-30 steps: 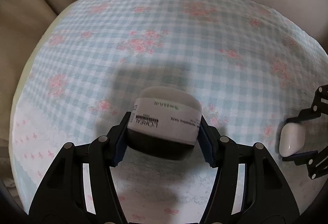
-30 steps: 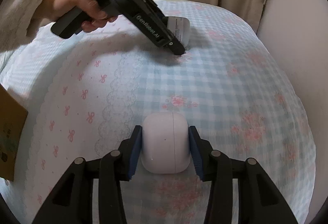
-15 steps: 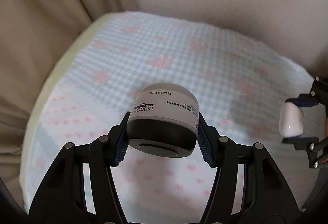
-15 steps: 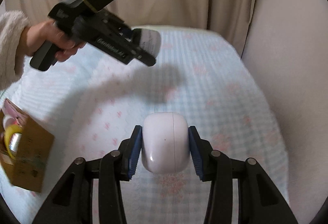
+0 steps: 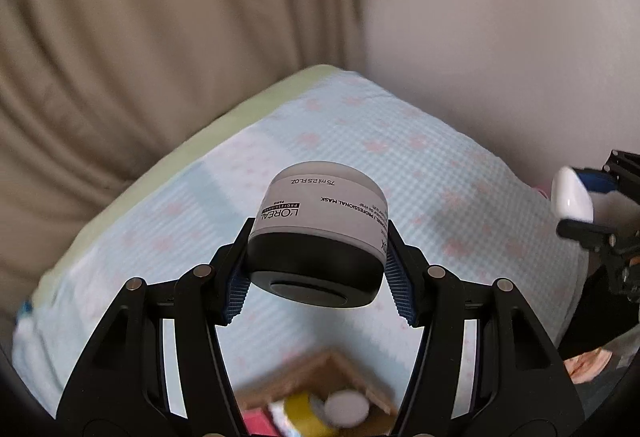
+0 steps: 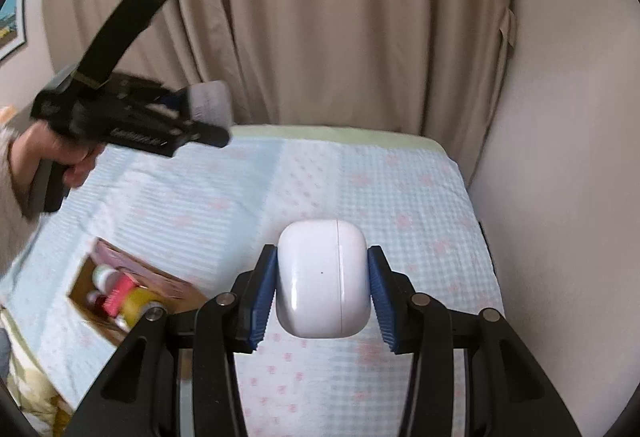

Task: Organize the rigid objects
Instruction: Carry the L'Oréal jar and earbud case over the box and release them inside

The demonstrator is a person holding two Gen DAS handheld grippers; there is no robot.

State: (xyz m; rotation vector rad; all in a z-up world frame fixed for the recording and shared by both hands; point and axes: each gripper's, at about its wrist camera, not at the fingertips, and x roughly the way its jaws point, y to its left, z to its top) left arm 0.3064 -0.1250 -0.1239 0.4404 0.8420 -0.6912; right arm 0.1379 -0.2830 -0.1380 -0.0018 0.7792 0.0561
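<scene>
- A white label around a black-lidded jar (image 5: 318, 233) carries the brand "L'OREAL" in large black letters, seen upside down.
- Just beside the brand name, a small black bar on the same label reads "PROFESSIONNEL", with "PARIS" in tiny print next to it.
- Further round the label, the words "PROFESSIONAL MASK" stand in bold capitals; the finer lines near them are too small to read.
- Near the jar's base edge the label gives the volume: "75 ml 2.5 FL.OZ".
- White lettering on the side of the left gripper (image 6: 160, 135) is too blurred to read.
</scene>
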